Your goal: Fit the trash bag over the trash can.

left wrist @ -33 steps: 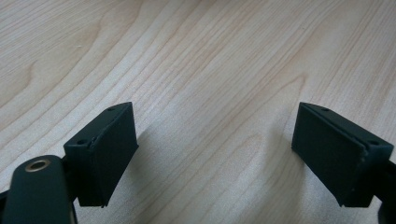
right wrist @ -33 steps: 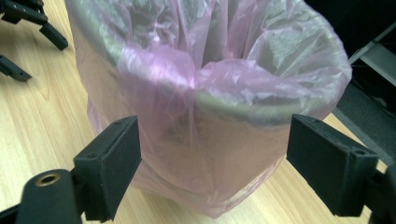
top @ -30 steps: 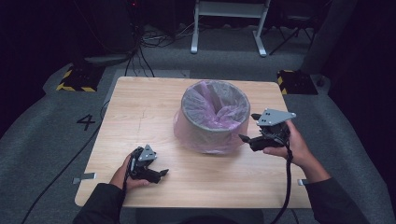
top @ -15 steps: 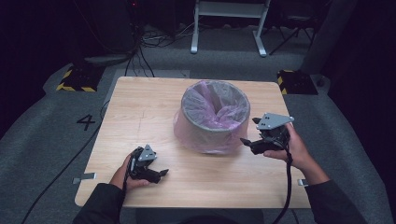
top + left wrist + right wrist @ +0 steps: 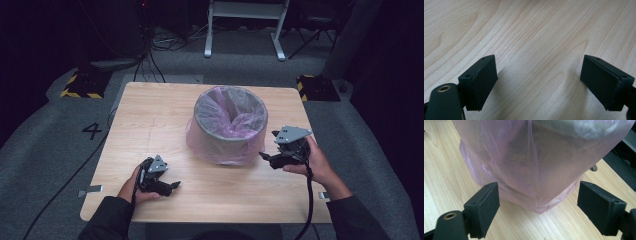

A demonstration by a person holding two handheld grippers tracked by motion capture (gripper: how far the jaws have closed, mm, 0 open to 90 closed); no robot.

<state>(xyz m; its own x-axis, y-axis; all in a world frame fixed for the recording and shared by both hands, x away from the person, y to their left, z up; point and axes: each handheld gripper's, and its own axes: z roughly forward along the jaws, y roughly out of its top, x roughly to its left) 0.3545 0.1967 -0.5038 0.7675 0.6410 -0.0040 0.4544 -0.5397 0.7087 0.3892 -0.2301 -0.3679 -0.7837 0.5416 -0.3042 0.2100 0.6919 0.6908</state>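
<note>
A grey bin [image 5: 229, 136] stands on the middle of the wooden table [image 5: 150, 115], lined with a thin pink bag [image 5: 235, 120] whose skirt hangs down the outside to the tabletop. My right gripper [image 5: 266, 159] is open just right of the bin's base, jaws wide and pointing at the bag's lower skirt [image 5: 531, 182], which fills the space ahead of the gripper [image 5: 537, 206] without touching the pads. My left gripper [image 5: 172, 187] rests low near the table's front left, open, with bare wood [image 5: 536, 50] ahead of the gripper [image 5: 537, 85].
The table's front edge is close behind both hands. A grey floor surrounds the table, with a black cable [image 5: 60, 185] at left, yellow-and-black blocks [image 5: 80, 86] at the far corners and a white frame [image 5: 245, 25] behind.
My right gripper has dropped slightly and edged toward the bin's base. The left gripper has stayed where it was.
</note>
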